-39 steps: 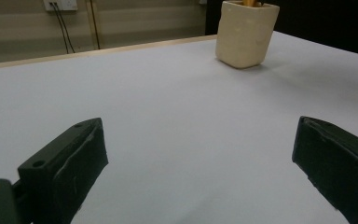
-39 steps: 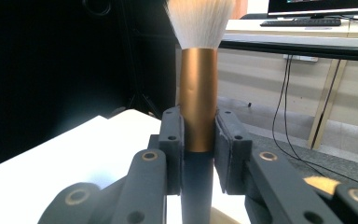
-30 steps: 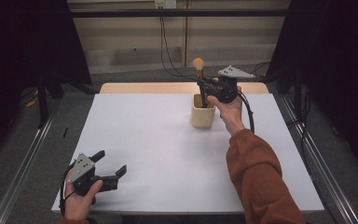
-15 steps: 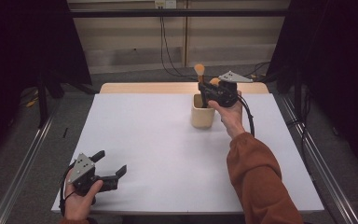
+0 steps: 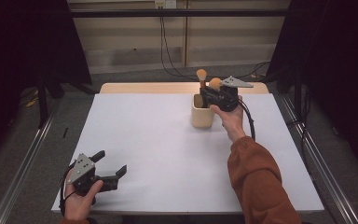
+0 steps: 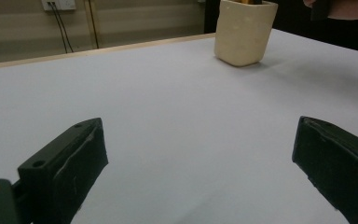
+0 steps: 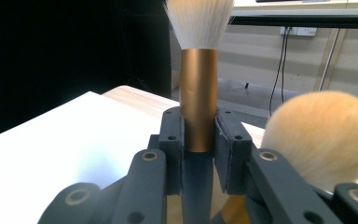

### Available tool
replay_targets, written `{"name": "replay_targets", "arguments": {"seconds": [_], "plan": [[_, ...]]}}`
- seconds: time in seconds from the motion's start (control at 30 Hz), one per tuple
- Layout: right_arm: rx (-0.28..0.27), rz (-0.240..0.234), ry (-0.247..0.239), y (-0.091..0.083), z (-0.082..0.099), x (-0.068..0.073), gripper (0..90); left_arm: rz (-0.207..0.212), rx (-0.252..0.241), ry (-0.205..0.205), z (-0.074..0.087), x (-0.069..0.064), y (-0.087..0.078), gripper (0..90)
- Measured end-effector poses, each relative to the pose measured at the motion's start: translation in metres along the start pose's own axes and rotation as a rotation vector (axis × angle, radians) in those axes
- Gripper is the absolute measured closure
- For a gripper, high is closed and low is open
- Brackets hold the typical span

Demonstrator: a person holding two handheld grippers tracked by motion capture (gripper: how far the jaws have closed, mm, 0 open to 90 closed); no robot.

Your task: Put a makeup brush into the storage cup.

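- Bronze brush [image 7: 199, 100] stood upright in the cream cup [image 5: 202, 113] at the table's [image 5: 158, 140] far side; our right gripper [image 7: 199, 140] was clamped on its handle.
- Our left gripper [image 5: 107, 164] rested near us, jaws apart, holding nothing.
- We judged one fluffy brush [image 7: 319, 135] already sat in the cup.

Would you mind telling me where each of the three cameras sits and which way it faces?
High view: above the person's side, facing forward and down on the white table; both forearms show.
Left gripper view: on the left tongs, open, low over the table, facing the cream ceramic cup.
Right gripper view: on the right tongs, shut on the bronze-handled makeup brush.
High and left views share the cup.
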State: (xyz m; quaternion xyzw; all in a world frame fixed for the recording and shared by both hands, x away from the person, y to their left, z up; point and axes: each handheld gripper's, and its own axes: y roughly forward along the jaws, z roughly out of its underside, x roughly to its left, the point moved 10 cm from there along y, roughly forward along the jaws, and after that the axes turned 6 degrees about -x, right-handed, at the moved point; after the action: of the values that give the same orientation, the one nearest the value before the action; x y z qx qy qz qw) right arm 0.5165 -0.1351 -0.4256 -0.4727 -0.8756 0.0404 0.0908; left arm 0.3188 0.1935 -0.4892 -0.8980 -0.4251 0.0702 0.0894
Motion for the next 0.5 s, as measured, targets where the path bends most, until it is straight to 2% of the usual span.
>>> {"name": "replay_targets", "arguments": {"seconds": [0.5], "plan": [[0.038,0.0,0.017,0.0,0.017,-0.001,75.0,-0.002,0.004,0.0,0.001,0.001,0.0,2.9]]}}
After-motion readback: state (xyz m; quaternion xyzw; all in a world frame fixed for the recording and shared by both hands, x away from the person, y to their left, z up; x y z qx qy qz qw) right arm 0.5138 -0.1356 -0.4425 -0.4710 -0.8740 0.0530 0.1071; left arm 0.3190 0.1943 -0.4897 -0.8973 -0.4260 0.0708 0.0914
